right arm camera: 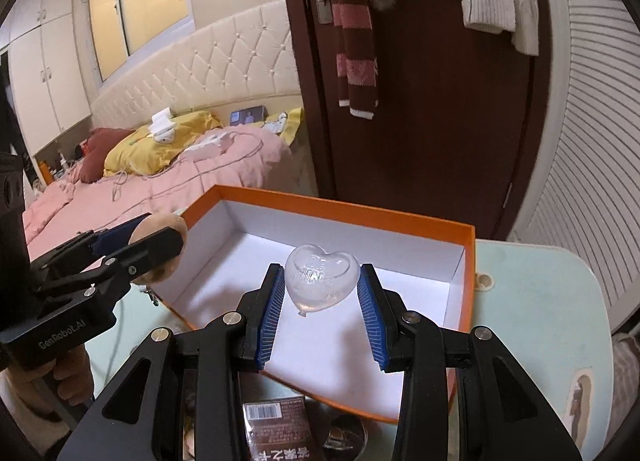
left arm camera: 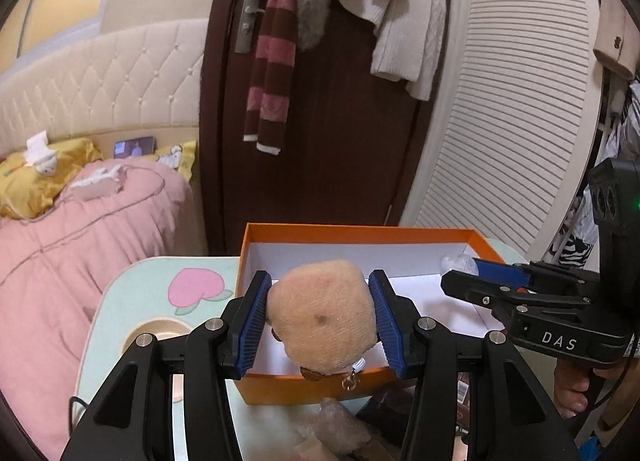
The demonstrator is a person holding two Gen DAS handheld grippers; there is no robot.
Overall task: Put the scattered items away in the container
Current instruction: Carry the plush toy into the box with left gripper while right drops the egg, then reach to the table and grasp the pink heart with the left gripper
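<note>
The dark packet (right arm camera: 276,427) runs off the lower edge, its print partly hidden behind the right tongs (right arm camera: 322,303)

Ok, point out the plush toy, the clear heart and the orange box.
plush toy (left arm camera: 322,309): left wrist view, middle of its tan fuzzy body.
clear heart (right arm camera: 322,275): right wrist view, centre of its embossed face.
orange box (right arm camera: 340,207): right wrist view, far orange rim.

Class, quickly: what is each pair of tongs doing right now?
Left tongs: shut on the tan plush keychain toy.
Right tongs: shut on the clear heart-shaped plastic piece.
</note>
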